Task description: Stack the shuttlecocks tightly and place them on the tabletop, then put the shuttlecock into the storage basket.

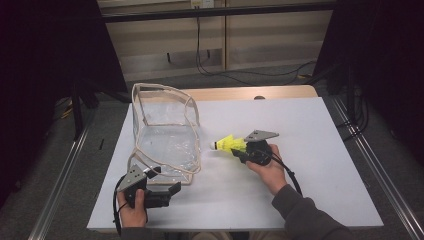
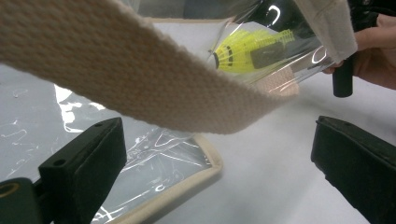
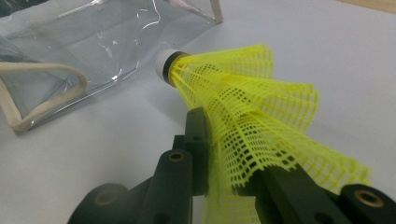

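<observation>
Shuttlecock held beside the clear bag
The right claw (image 1: 244, 148) clamps the yellow shuttlecock (image 1: 229, 144) above the surface (image 1: 310, 150), just beside the clear bag (image 1: 165, 135); the left claw (image 1: 167, 192) gapes wide, gripping nothing, near the bag's strap (image 2: 140, 74)

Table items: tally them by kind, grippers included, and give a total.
Yellow shuttlecock: 1
Clear bag with cream webbing trim: 1
Black two-jaw grippers: 2, the left gripper and the right gripper
Total: 4
</observation>
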`<state>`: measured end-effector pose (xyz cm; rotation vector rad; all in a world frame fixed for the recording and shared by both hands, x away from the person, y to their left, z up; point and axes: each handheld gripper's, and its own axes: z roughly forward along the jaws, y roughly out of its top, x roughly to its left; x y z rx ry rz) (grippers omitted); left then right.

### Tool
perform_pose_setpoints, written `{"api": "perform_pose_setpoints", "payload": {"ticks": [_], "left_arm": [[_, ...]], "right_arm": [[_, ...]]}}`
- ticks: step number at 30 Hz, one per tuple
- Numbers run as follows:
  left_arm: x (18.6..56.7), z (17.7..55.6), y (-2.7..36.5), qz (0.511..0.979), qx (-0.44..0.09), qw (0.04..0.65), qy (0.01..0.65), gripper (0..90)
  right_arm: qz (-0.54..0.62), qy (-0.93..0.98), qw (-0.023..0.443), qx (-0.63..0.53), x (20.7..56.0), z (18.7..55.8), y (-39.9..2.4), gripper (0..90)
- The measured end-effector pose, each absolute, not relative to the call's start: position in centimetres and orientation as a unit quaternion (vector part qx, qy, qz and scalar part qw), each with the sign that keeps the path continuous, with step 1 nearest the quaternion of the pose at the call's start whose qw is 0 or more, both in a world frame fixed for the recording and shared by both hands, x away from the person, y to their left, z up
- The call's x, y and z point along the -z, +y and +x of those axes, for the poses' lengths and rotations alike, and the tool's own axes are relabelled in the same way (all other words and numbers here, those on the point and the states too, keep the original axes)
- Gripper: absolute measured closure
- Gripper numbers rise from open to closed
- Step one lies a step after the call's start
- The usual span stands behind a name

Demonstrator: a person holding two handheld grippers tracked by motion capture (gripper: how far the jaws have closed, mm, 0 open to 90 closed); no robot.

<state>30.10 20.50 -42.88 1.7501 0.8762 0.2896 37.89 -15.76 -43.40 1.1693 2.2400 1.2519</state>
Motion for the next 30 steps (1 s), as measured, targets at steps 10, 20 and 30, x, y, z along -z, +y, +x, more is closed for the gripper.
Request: {"api": "perform_pose_setpoints", "payload": {"ticks": [10, 20, 30], "left_arm": [[43.0, 30.2, 20.5, 0.741, -0.122, 0.547, 0.369, 3.4], [43.0, 30.2, 20.4, 0.742, -0.120, 0.548, 0.368, 3.4], [43.0, 30.3, 20.2, 0.741, -0.119, 0.549, 0.368, 3.4]], "right_arm": [[0.402, 0.787, 0.160, -0.439, 42.0, 37.6, -16.3, 80.0], [0.398, 0.788, 0.158, -0.441, 40.0, 37.4, -17.1, 80.1], [0.398, 0.789, 0.156, -0.442, 38.4, 37.6, -17.6, 80.1]]}}
